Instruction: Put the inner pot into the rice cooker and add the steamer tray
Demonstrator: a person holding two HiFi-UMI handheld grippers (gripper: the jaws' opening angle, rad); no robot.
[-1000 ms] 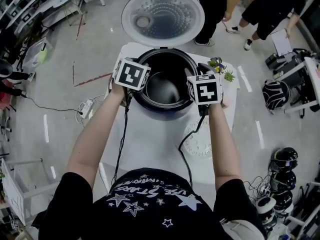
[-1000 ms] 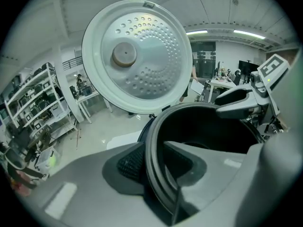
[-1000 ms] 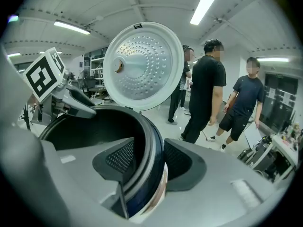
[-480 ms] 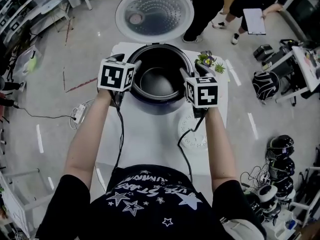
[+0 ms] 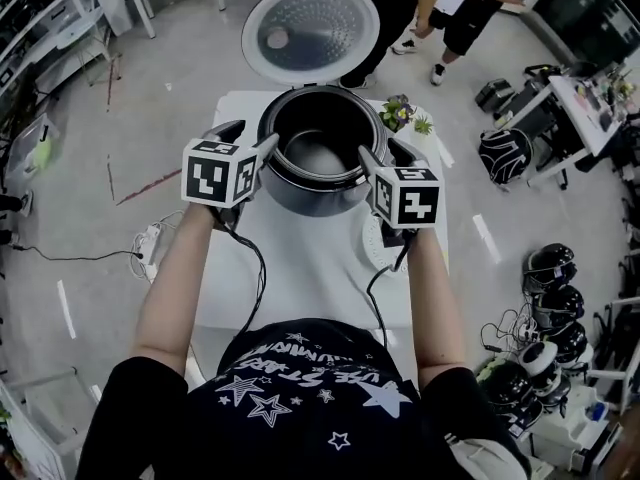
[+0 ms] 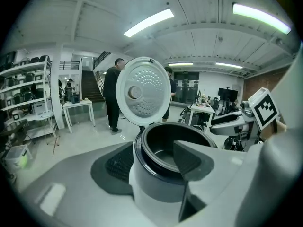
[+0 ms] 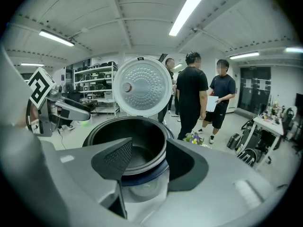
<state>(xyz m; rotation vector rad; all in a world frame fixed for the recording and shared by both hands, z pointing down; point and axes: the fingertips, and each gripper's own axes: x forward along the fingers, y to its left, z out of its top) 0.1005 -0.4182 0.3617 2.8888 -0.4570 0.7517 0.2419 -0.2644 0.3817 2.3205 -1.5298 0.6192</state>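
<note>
**Pot in, tray to follow.** A person at a white table [image 5: 300,288] holds a hand-held gripper on either side of a pale, round rice cooker [image 5: 312,204]. Its domed, dimpled lid [image 5: 312,30] is thrown open at the back.

The dark, round metal inner pot [image 5: 322,158] sits upright and empty inside the cooker, its rim level on the bluish collar. The left gripper [image 5: 250,138] is at the pot's left edge and the right gripper [image 5: 386,154] at its right edge. In each gripper's own view the two jaws stand apart with the pot's thin rim lined up in the gap. One jaw is toward the bowl and the other toward the outer wall, and neither pad presses on the rim. The right gripper's jaws have just been opening, and nothing is clamped between them.

The first step looks complete: the pot appears seated and neither gripper is clamped on it, which leaves both free for the second.

What appears to be the steamer tray [image 5: 371,244], a flat, white, perforated disc, lies on the table just beside the cooker at its right front. It is partly hidden under the right gripper.

The next move calls for drawing both grippers clear of the rim and taking the tray by its edge. It then has to be carried level over the pot's mouth so that it settles without tipping. A small green potted plant [image 5: 400,114] stands close to the cooker's right side and will need avoiding.
</note>
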